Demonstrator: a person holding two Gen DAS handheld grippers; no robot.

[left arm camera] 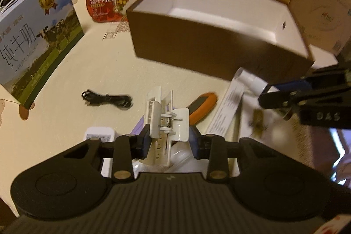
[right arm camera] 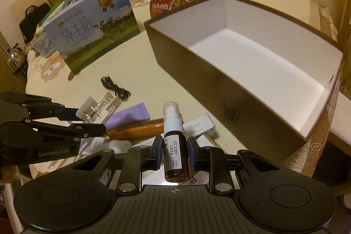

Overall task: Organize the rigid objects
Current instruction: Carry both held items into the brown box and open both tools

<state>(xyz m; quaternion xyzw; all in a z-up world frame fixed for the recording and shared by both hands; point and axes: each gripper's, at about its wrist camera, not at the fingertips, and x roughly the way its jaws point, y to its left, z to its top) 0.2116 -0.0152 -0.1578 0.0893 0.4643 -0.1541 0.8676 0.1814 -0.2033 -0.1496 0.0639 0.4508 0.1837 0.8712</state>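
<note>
On our cluttered desk [left arm camera: 65, 115] we've got both hands busy. Left gripper [left arm camera: 169, 142] has its fingers [left arm camera: 143, 139] pinched on a white hair claw clip [left arm camera: 167, 122], partly closed around it. Right gripper [right arm camera: 174, 152] is squeezed tight on a small brown spray bottle [right arm camera: 175, 146], white nozzle pointing away from us. Just behind both sits the open brown box [right arm camera: 219, 89], white inside with nothing in it. Near the clip lie a black cable [left arm camera: 107, 100], an orange-handled tool [right arm camera: 136, 129], a purple tube [right arm camera: 129, 116] and a white carton [right arm camera: 200, 126]. Milk box [right arm camera: 94, 25] stands further back on the left.
</note>
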